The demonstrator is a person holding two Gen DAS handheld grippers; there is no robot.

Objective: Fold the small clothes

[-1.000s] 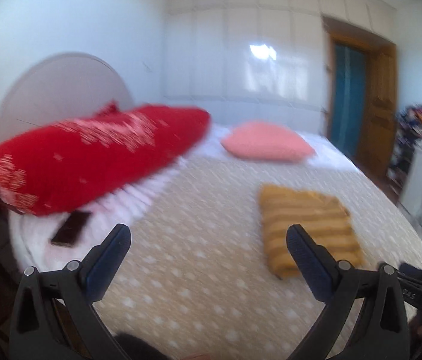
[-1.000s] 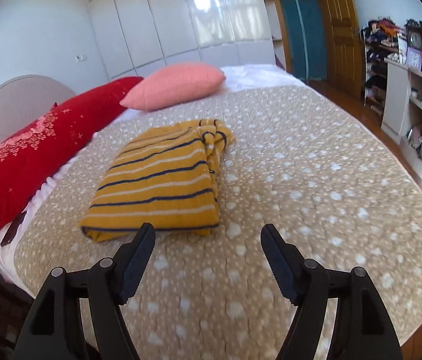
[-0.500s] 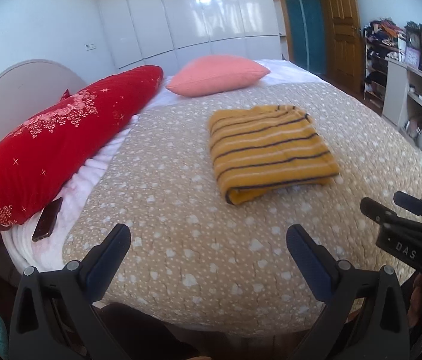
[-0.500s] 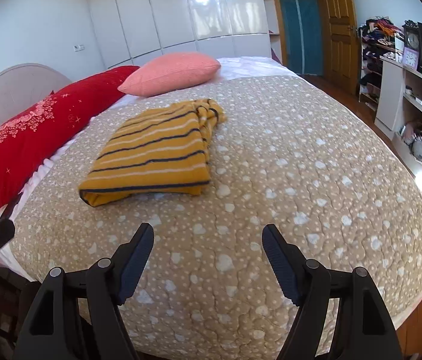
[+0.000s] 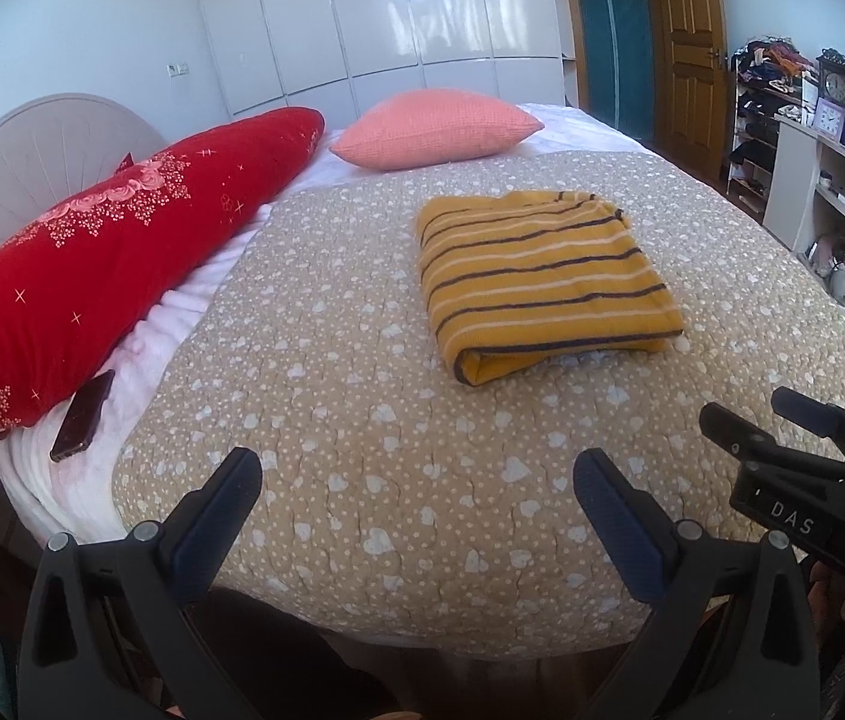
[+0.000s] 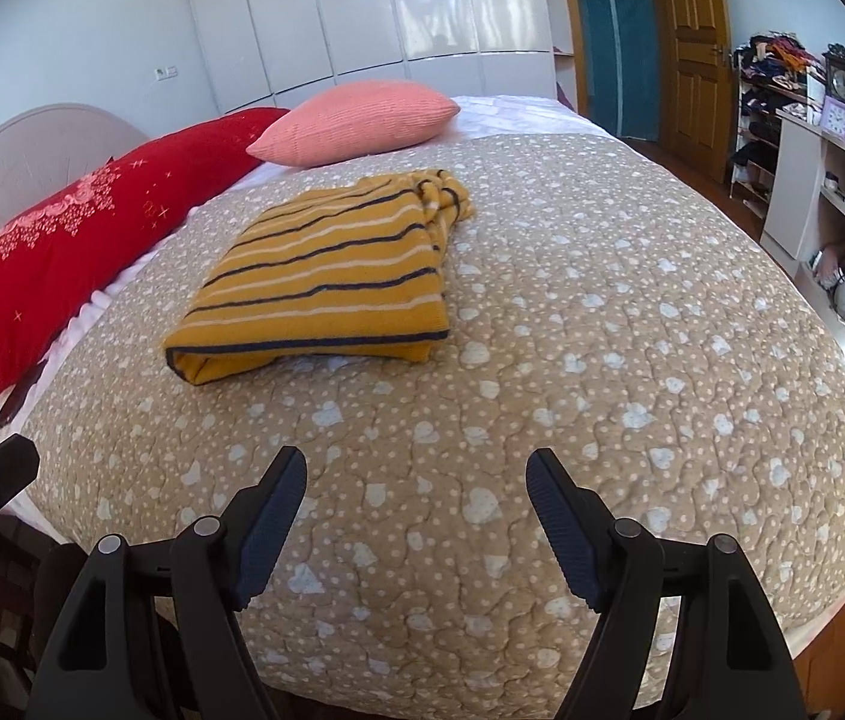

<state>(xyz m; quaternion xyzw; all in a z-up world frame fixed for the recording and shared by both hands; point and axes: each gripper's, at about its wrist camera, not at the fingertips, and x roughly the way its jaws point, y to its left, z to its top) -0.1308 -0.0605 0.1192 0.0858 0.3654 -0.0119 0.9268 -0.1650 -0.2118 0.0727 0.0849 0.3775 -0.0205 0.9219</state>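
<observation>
On my far left the red bolster (image 5: 116,246) lies along the edge of the bed (image 5: 362,480), with a dark phone (image 5: 83,415) on the white sheet just below its near end. Behind the bolster I see the rounded headboard (image 5: 32,144).

My left gripper (image 5: 416,498) hovers over the near edge of the bed with its fingers (image 5: 221,510) spread wide and nothing between them. They touch nothing.

Past the bolster's far end sits the pink pillow (image 5: 434,129), at the head of the bed. Nearer me than the pillow, the sweater (image 5: 542,276) lies folded into a neat rectangle on the bed's quilt, yellow with dark and white stripes, its folded edge toward me. It is well apart from both grippers. In the right wrist view the sweater (image 6: 326,288) sits left of centre, its bunched end pointing toward the pillow (image 6: 356,120).

My right gripper (image 6: 416,510) also hangs above the near edge of the bed, fingers (image 6: 560,516) released and wide, holding nothing. From the left wrist view I see it (image 5: 794,420) to the right of the sweater.

Right of the bed stand a wooden door (image 5: 686,42) and white shelves (image 5: 842,192) carrying clocks and clutter.
</observation>
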